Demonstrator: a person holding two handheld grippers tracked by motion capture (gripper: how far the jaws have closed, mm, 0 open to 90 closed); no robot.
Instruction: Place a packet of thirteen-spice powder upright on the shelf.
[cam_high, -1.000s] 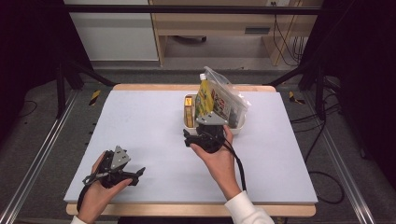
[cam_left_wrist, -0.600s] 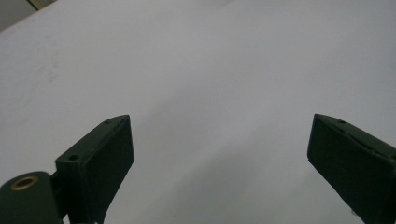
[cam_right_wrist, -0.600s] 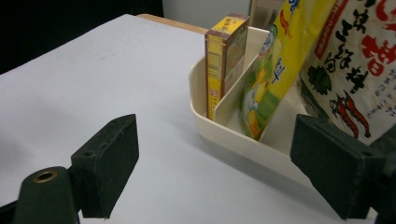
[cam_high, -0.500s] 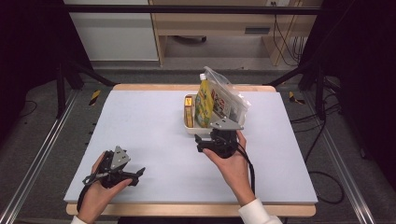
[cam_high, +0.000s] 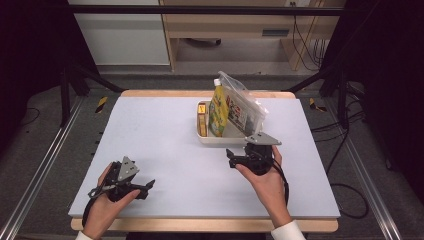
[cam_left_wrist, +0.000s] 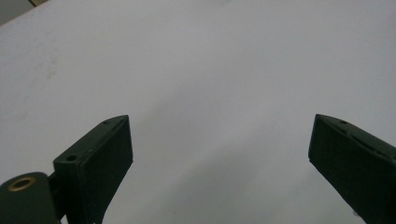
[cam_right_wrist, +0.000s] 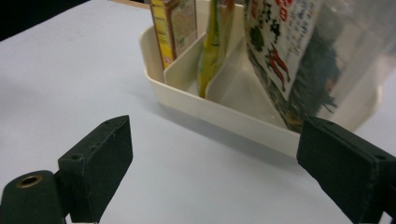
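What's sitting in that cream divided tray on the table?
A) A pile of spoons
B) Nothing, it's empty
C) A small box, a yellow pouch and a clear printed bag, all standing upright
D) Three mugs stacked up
C: the right gripper view shows the small box, the yellow pouch and the clear printed bag standing in separate compartments of the cream tray.

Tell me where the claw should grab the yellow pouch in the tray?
Probably the yellow pouch's top edge, coming from above. It stands upright and thin between dividers in the cream tray, so only its top pokes free; the clear bag crowds one side.
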